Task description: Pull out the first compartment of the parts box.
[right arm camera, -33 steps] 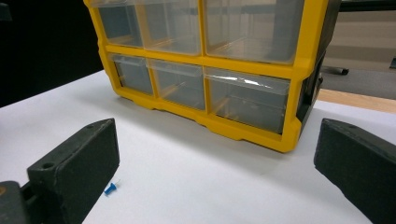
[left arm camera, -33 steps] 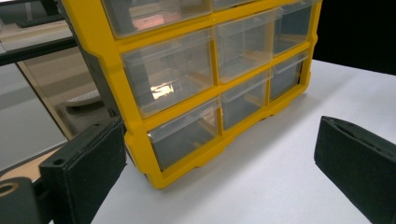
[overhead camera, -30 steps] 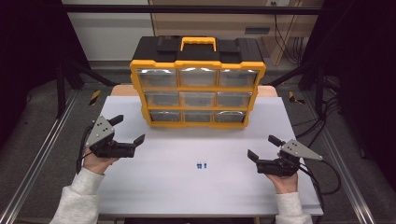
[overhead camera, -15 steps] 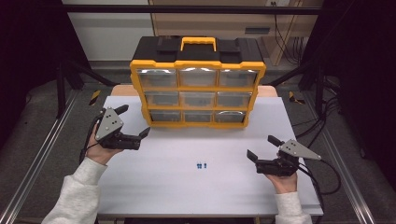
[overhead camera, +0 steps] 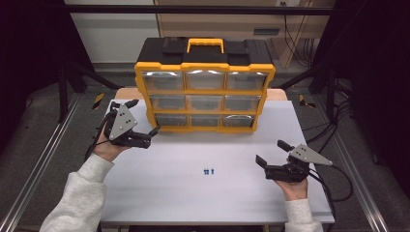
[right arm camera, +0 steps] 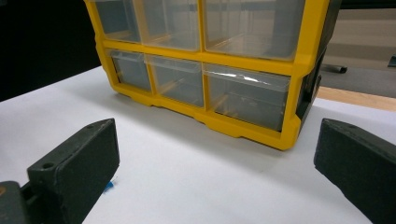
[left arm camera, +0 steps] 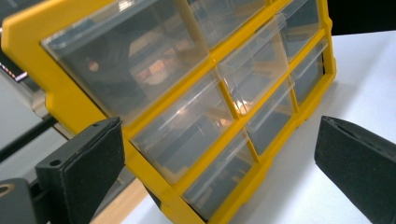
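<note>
One tool has moved: the left tool (overhead camera: 140, 120) (jaws wide, empty) has travelled up to the lower-left corner of the drawer cabinet (overhead camera: 205, 94) at the desk's (overhead camera: 159, 193) far edge, likely for a drawer. The right tool (overhead camera: 273, 153) rests open.

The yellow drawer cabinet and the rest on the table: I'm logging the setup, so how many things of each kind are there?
Yellow drawer cabinet: 1
Clear drawers in it: 9
Small blue pieces on the white table: 2
Grippers: 2, left gripper and right gripper, both open and holding nothing
Total: 14
</note>
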Tool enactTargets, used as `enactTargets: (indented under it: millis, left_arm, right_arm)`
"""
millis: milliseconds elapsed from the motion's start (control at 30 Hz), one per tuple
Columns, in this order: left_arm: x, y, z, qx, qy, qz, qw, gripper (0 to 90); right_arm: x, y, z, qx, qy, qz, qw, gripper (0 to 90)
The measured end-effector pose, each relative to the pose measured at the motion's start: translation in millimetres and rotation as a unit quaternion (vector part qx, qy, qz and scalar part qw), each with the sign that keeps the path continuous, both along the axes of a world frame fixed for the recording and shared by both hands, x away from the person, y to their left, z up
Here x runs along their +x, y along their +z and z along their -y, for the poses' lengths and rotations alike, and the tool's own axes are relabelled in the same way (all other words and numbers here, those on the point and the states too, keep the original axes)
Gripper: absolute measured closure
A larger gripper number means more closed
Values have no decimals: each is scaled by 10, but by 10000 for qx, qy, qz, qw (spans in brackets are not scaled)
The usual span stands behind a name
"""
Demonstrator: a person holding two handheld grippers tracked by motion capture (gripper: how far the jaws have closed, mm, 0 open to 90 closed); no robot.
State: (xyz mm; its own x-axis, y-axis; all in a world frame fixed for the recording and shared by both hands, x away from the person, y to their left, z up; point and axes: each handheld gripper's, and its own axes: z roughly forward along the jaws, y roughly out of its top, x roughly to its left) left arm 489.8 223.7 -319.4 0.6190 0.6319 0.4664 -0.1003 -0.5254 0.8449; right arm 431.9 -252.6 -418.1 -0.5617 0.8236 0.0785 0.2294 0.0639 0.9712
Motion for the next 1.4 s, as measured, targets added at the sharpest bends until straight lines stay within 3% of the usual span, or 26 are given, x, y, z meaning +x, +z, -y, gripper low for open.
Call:
enactTargets:
  millis: [267, 367, 567, 633, 733, 767, 867, 1233, 1300, 1333, 1400]
  left_arm:
    - [50, 91, 64, 259, -113, 176, 9994, 14]
    - [79, 142, 105, 519, -78, 273, 9982, 15]
    - [116, 219, 146, 772, -59, 453, 9960, 19]
    - [142, 269, 167, 910, -81, 604, 9940, 23]
    - [151, 292, 174, 1001, -96, 674, 9926, 28]
    - [168, 318, 186, 1138, -107, 784, 9904, 30]
    - [201, 349, 201, 1286, -104, 872, 9878, 34]
    - [308, 414, 235, 1632, -129, 1161, 9797, 51]
    - [329, 405, 239, 1716, -152, 1198, 9777, 53]
    - [342, 410, 240, 1831, -149, 1252, 9750, 55]
    - [369, 413, 253, 1902, -127, 1295, 9731, 61]
  right_arm:
    - [2, -3, -5, 19, 11, -8, 10000, 6]
    - [2, -3, -4, 13, 13, -3, 10000, 6]
    - [2, -4, -6, 12, 13, -9, 10000, 6]
    - [2, -4, -6, 13, 14, -8, 10000, 6]
    - [2, -4, -6, 8, 11, -8, 10000, 6]
    - [4, -5, -5, -11, 4, -6, 10000, 6]
    - [2, -4, -5, 8, 12, -12, 10000, 6]
    - [3, -5, -4, -12, 7, 2, 10000, 6]
    - [2, -4, -3, 3, 9, -2, 10000, 6]
    - [3, -4, -4, 4, 7, -4, 10000, 6]
    - [0, -5, -6, -16, 0, -39, 10000, 6]
